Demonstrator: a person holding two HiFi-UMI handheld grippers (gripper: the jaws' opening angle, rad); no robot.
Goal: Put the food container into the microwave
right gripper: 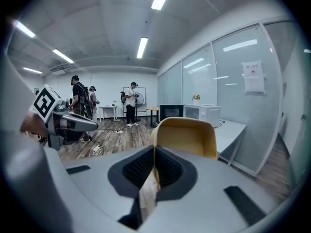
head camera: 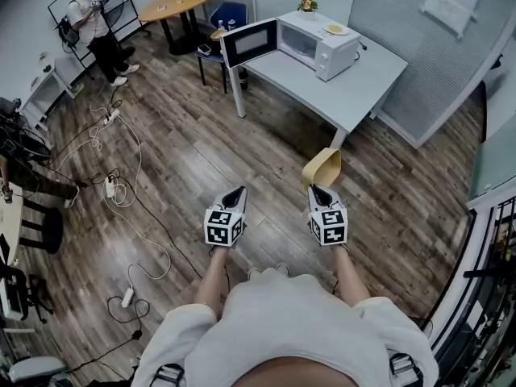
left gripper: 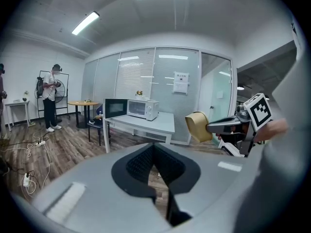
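A tan food container [head camera: 322, 166] hangs over the wooden floor, its rim pinched by my right gripper [head camera: 317, 188], which is shut on it. In the right gripper view the container [right gripper: 187, 137] rises just past the closed jaws of that gripper [right gripper: 154, 149]. My left gripper [head camera: 239, 190] is level with it on the left, jaws together with nothing between them [left gripper: 154, 147]. The white microwave [head camera: 317, 45] stands on a grey table [head camera: 355, 87] ahead, its dark door [head camera: 250, 43] swung open to the left. From the left gripper view the container [left gripper: 198, 126] shows at the right.
A small plate [head camera: 335, 29] and flowers [head camera: 307, 5] sit on top of the microwave. A blue chair [head camera: 230, 14] and a round wooden table [head camera: 176, 5] stand behind. A person [head camera: 95, 27] stands far left. Cables and power strips [head camera: 121, 184] trail across the floor at left.
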